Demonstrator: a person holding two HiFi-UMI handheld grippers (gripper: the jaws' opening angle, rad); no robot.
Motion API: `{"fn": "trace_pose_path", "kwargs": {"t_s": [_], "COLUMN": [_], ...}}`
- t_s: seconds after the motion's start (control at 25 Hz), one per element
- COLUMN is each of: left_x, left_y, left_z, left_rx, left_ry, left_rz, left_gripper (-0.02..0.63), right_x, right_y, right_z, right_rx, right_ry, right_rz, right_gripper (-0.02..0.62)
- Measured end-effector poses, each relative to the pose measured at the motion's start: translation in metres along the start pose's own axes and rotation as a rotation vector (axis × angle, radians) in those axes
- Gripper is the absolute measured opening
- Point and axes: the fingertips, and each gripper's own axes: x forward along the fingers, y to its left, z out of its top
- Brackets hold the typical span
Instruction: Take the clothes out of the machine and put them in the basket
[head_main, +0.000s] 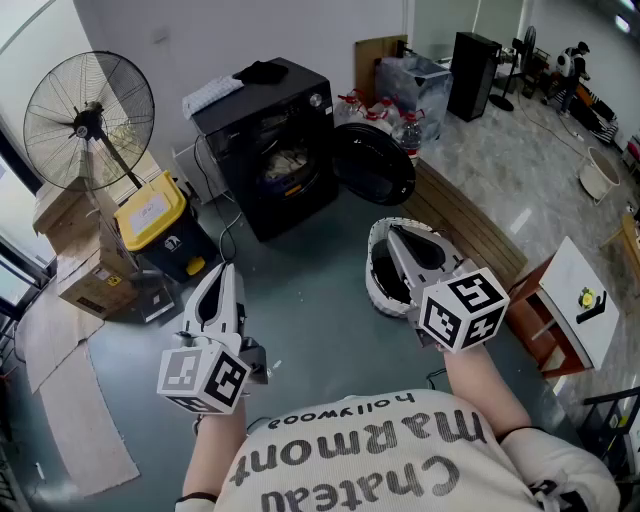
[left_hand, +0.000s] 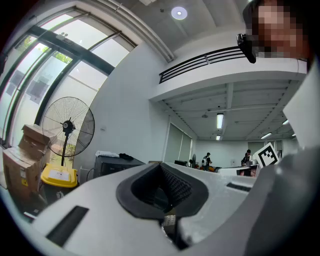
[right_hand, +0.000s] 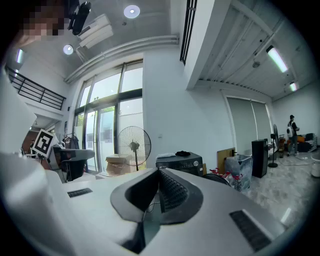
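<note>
A black front-loading washing machine (head_main: 270, 150) stands at the far wall with its round door (head_main: 375, 165) swung open to the right. Pale clothes (head_main: 290, 165) show inside the drum. A white basket (head_main: 372, 250) with a dark inside sits on the floor, just right of centre. My right gripper (head_main: 393, 230) is held level above the basket, shut and empty. My left gripper (head_main: 225, 268) is level to the left, also shut and empty. The machine appears ahead in the left gripper view (left_hand: 112, 165) and in the right gripper view (right_hand: 180, 162), beyond the shut jaws.
A tall pedestal fan (head_main: 90, 120) stands left of the machine, with a yellow-lidded bin (head_main: 155, 215) and cardboard boxes (head_main: 85, 270) beside it. A folded white cloth (head_main: 210, 95) and a dark item (head_main: 262, 72) lie on the machine. Bottles (head_main: 395, 120) and wooden boards (head_main: 470, 225) are on the right.
</note>
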Motion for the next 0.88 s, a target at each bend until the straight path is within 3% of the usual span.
{"fn": "trace_pose_path", "kwargs": {"t_s": [0.28,0.44,0.64,0.88], "left_x": [0.017,0.025,0.046,0.093], "left_y": [0.0,0.007,0.04,0.09], "left_z": [-0.027,-0.055,-0.07,-0.069], "left_rx": [-0.024,-0.062,-0.107,-0.101], "left_ry": [0.037,0.097,0.121,0.137], "left_rz": [0.034,0.05,0.073,0.061], "left_gripper": [0.008,0.008,0.008,0.008], "right_x": [0.017,0.033,0.069,0.131], "right_y": [-0.019,-0.032,-0.041,-0.051], "right_z": [-0.019,-0.043,-0.06,-0.058], "right_rx": [0.019,0.102,0.221,0.207], "right_ry": [0.024,0.062,0.095,0.127], "right_rz": [0.037,0.025,0.041,0.006], "right_gripper": [0.029,0.029,0.029,0.029]}}
